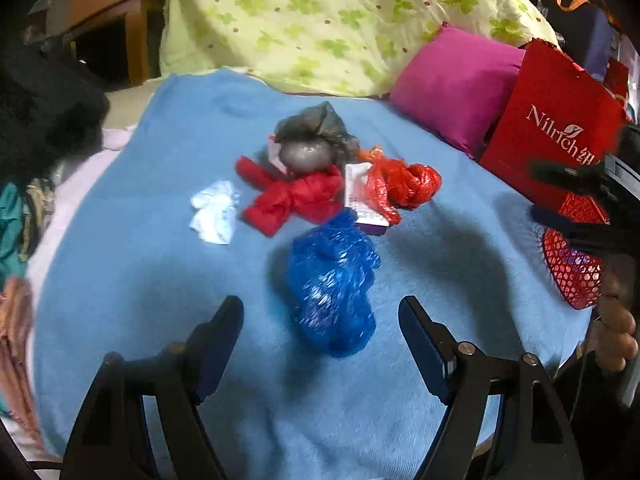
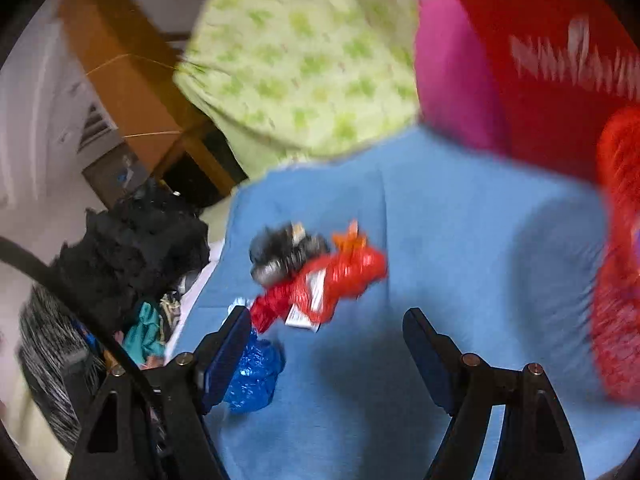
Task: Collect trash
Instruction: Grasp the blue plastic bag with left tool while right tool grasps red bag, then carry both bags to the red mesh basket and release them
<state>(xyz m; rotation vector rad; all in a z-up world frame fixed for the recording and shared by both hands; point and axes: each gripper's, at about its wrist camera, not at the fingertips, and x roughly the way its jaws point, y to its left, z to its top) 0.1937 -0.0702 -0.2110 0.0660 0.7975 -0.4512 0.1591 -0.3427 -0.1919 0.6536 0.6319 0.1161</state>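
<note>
Blue blanket (image 1: 160, 280) under knotted trash bags (image 1: 332, 280)

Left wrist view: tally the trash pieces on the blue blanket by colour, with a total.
Red: 2, crumpled red bag and knotted red bag
Blue: 1, blue bag
Grey: 1, grey bag
White: 2, white wad and small carton
Total: 6

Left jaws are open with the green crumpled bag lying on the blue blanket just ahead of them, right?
Not quite: the crumpled bag ahead of the left gripper is blue, not green, as the left wrist view shows. The rest holds: the jaws stand open and the bag lies on the blue blanket just beyond them, not gripped.
</note>
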